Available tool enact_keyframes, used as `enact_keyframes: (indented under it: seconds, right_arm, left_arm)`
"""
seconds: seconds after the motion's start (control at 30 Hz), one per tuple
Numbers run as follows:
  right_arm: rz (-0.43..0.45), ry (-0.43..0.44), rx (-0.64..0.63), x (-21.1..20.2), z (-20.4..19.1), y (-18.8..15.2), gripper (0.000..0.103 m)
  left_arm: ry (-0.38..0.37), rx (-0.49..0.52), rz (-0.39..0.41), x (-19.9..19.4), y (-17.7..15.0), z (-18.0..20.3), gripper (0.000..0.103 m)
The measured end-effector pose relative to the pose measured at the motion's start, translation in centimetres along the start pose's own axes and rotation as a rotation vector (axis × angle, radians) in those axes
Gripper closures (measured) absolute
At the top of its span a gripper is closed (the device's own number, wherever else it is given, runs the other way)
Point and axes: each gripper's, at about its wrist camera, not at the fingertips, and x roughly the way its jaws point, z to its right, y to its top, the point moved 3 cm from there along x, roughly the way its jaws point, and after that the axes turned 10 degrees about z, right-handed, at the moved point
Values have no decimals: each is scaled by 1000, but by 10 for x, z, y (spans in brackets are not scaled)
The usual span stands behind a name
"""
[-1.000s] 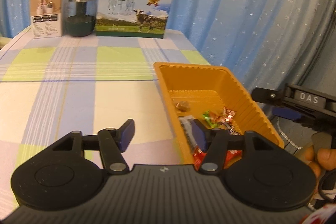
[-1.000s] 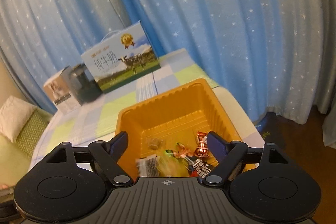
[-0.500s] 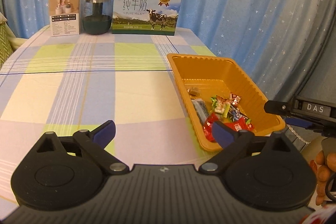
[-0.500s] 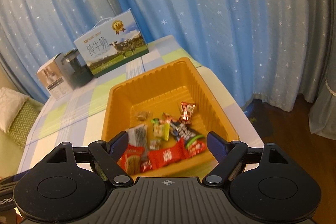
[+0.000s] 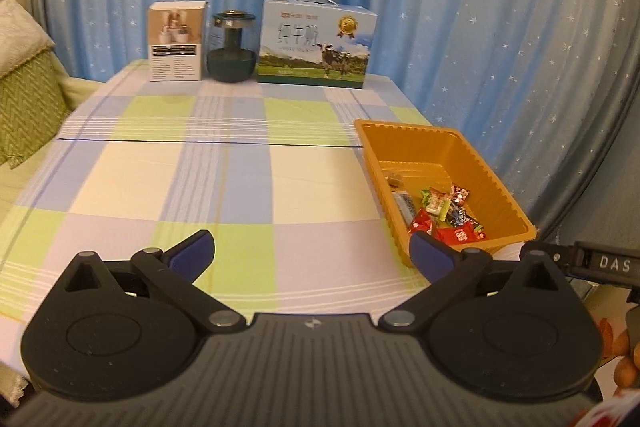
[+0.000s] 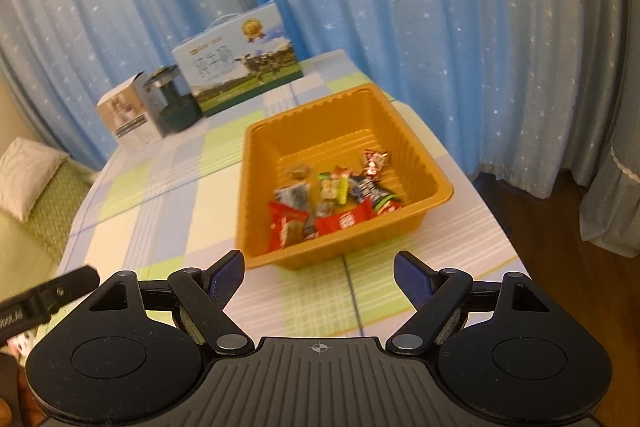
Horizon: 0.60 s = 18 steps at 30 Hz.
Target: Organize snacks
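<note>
An orange plastic tray (image 5: pixel 482 163) (image 6: pixel 320 123) sits near the right edge of the checked tablecloth. Several wrapped snacks (image 5: pixel 440 215) (image 6: pixel 332 203) lie in its near half, red, green and dark packets among them. My left gripper (image 5: pixel 308 241) hovers over the cloth to the tray's near left. Its jaws are opening wide and nothing is between them. My right gripper (image 6: pixel 318 259) stands open just short of the tray's near wall, with only the cloth showing between its fingers. Neither gripper touches the tray.
At the table's far edge stand a milk carton box (image 5: pixel 316 43), a dark glass jar (image 5: pixel 232 47) and a small white box (image 5: pixel 176 43). A green cushion (image 5: pixel 24 99) lies off to the left. Blue star curtains hang behind, and wooden floor (image 6: pixel 560 219) shows to the right.
Both grippers have drawn back and up from the tray, so it now lies ahead of them. The left jaws have spread from partly open to wide. The right jaws kept their width.
</note>
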Motion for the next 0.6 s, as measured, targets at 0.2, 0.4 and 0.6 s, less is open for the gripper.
enact_keyframes:
  seconds: [0.2,0.4,0.6]
  right_arm:
    - [9,13,-52,-23,-23,-7,21]
    - [15,7,-79,-45,-33,-13,21]
    - [26,-15,-95,-71,-35,-17,21]
  left_arm:
    - [9,0,-6,-29,2,-2,0]
    - [9,0,-20,-51,2,-6,0]
    - [29,52,-21,-72,-3,-2,0]
